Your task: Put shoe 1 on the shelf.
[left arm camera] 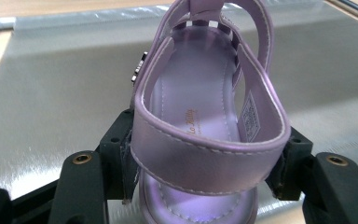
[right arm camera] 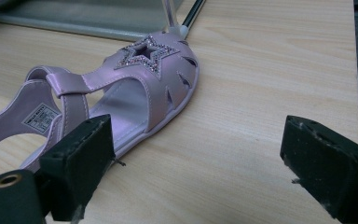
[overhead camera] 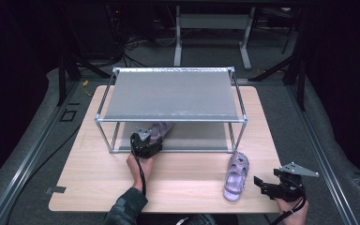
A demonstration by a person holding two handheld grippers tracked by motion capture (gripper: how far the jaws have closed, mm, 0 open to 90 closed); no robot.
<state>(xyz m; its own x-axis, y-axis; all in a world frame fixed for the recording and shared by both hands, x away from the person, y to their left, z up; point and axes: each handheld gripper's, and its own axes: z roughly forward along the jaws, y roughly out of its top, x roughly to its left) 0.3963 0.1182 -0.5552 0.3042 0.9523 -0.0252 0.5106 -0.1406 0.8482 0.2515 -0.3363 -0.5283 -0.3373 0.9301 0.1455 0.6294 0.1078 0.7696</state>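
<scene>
My left gripper (overhead camera: 146, 143) is shut on the heel of a lilac sandal (overhead camera: 159, 131), whose toe reaches in over the lower shelf of the metal rack (overhead camera: 171, 119). In the left gripper view the black pads (left arm camera: 121, 154) press both sides of the sandal's (left arm camera: 205, 116) heel strap above the grey shelf sheet. A second lilac sandal (overhead camera: 236, 177) with a glitter star lies on the table by the rack's front right leg. My right gripper (overhead camera: 269, 185) rests open to its right. In the right gripper view the second sandal (right arm camera: 121, 98) lies left of the open jaws.
The rack's top shelf (overhead camera: 171, 96) is a bare grey sheet on a thin metal frame. The wooden table (overhead camera: 98, 173) ends close behind the rack and near the right gripper. Table legs and cables stand on the dark floor beyond.
</scene>
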